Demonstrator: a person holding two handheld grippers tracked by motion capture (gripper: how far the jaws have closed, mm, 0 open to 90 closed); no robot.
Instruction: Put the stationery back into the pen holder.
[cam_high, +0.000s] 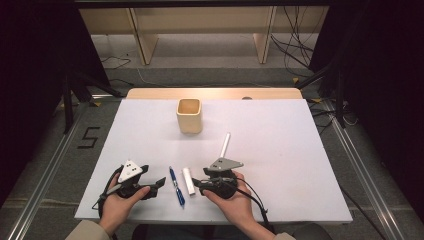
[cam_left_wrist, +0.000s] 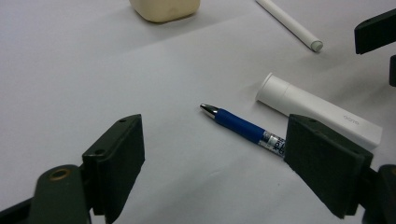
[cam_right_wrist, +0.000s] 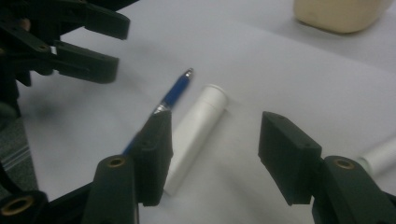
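Grippers low over the near edge of the table (cam_high: 280, 125), one in each hand. Left gripper (cam_high: 159, 183) near the near-left corner, jaws spread wide, nothing between them; its own view looks across bare white surface toward the blue pen (cam_left_wrist: 243, 127), with one jaw overlapping the pen's rear end in that view. Whether jaw and pen touch, cannot tell. Right gripper (cam_high: 196, 184) just right of the middle of the near edge, jaws likewise wide apart and empty, pointing left at the short white tube (cam_high: 188, 180).

Blue pen lies flat between the two grippers, metal tip pointing toward the far edge, slightly slanted. Short white tube lies just beside it on the right, roughly parallel, a narrow strip of table between them. In the right gripper view the tube (cam_right_wrist: 196, 135) runs up from between the jaws, close against one of them.

Long thin white stick (cam_high: 225, 144) lies farther in, beyond the right gripper, slanted. Cream cup (cam_high: 189, 115) stands upright near the middle of the far edge, well apart from everything else
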